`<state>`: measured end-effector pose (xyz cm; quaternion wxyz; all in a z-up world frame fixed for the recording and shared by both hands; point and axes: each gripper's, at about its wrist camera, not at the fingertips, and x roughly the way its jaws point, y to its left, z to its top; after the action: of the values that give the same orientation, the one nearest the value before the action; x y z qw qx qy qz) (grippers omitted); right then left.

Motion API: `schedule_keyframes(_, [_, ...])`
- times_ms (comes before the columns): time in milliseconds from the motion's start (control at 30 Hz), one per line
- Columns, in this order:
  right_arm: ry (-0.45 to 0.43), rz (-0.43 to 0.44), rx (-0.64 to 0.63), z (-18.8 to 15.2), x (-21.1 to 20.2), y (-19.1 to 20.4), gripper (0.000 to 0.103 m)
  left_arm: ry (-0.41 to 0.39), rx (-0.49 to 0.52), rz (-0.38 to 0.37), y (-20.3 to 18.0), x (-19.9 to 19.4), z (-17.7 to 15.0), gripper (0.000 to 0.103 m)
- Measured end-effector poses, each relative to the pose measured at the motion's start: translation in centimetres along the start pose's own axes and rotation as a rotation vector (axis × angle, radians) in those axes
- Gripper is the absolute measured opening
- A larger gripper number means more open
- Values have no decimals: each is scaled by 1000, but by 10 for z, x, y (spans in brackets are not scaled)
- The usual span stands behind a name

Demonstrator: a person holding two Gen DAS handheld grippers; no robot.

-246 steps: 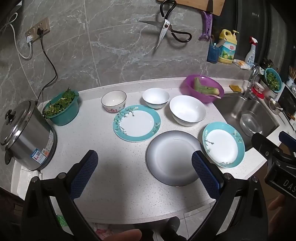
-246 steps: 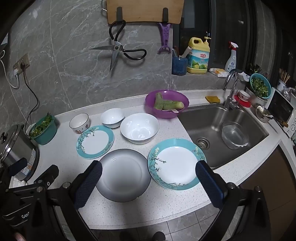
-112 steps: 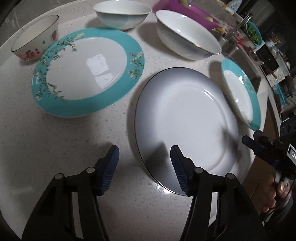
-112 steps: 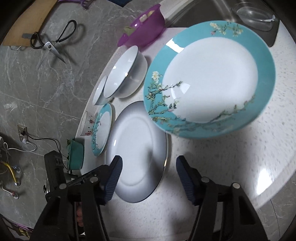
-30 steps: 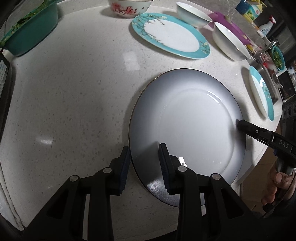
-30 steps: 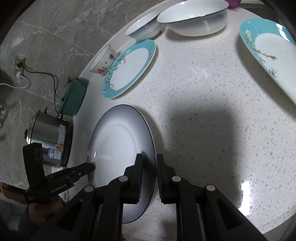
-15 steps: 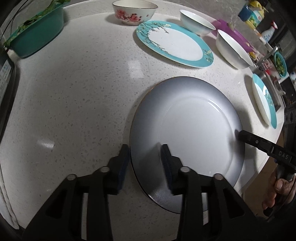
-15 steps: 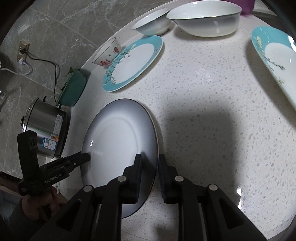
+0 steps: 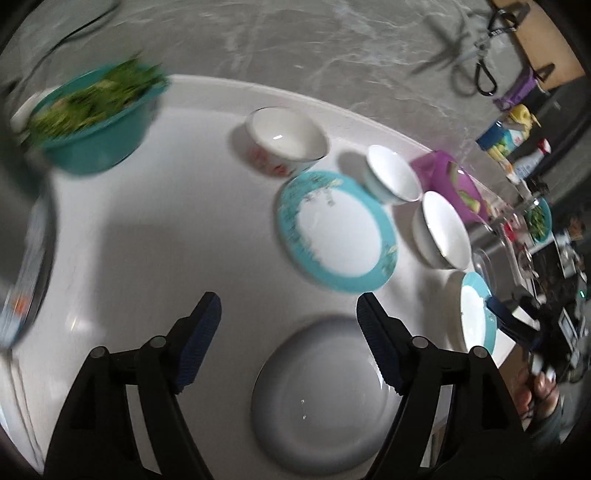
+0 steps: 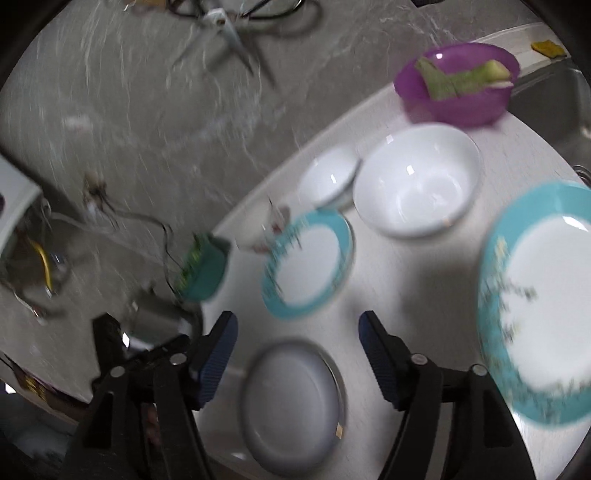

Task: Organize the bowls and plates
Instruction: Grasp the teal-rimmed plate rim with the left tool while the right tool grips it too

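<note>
The grey plate (image 9: 325, 402) lies flat on the white counter near its front edge, also in the right wrist view (image 10: 291, 402). My left gripper (image 9: 288, 343) is open and empty, raised above the plate. My right gripper (image 10: 295, 354) is open and empty above it too. A teal-rimmed plate (image 9: 336, 229) (image 10: 306, 266) lies further back. A second teal-rimmed plate (image 9: 474, 314) (image 10: 543, 295) lies at the right. Three white bowls, a flowered one (image 9: 286, 142), a small one (image 9: 393, 173) (image 10: 328, 181) and a large one (image 9: 443, 229) (image 10: 417, 181), stand behind.
A teal basin of greens (image 9: 92, 118) and a steel cooker (image 9: 22, 266) stand at the left. A purple bowl with vegetable pieces (image 10: 458, 81) stands by the sink (image 10: 554, 92) at the right. Scissors (image 10: 225, 22) hang on the marble wall.
Both grippers have let go of the grey plate, opened wide and lifted away. The plate now rests on the counter by its front edge. Both views are blurred by motion.
</note>
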<state>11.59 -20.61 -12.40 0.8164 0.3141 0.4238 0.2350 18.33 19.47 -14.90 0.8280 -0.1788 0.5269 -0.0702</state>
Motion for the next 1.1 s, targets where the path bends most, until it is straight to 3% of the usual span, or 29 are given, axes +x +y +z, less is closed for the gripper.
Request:
schedule_keyframes(100, [24, 0, 44, 16, 30, -7, 73, 59, 44, 26, -2, 35, 24, 75])
schedule_keyframes(400, [41, -17, 172, 23, 106, -29, 68, 169, 97, -88, 23, 116, 57, 75])
schedule_keyframes(667, [66, -63, 247, 24, 141, -55, 68, 240, 131, -170, 35, 156, 85, 75])
schedule_keyframes(867, [73, -39, 225, 31, 152, -53, 67, 255, 179, -216, 25, 170, 93, 75])
schedule_keyframes(1100, [99, -37, 175, 36, 166, -46, 58, 261, 240, -186, 8, 177, 96, 73])
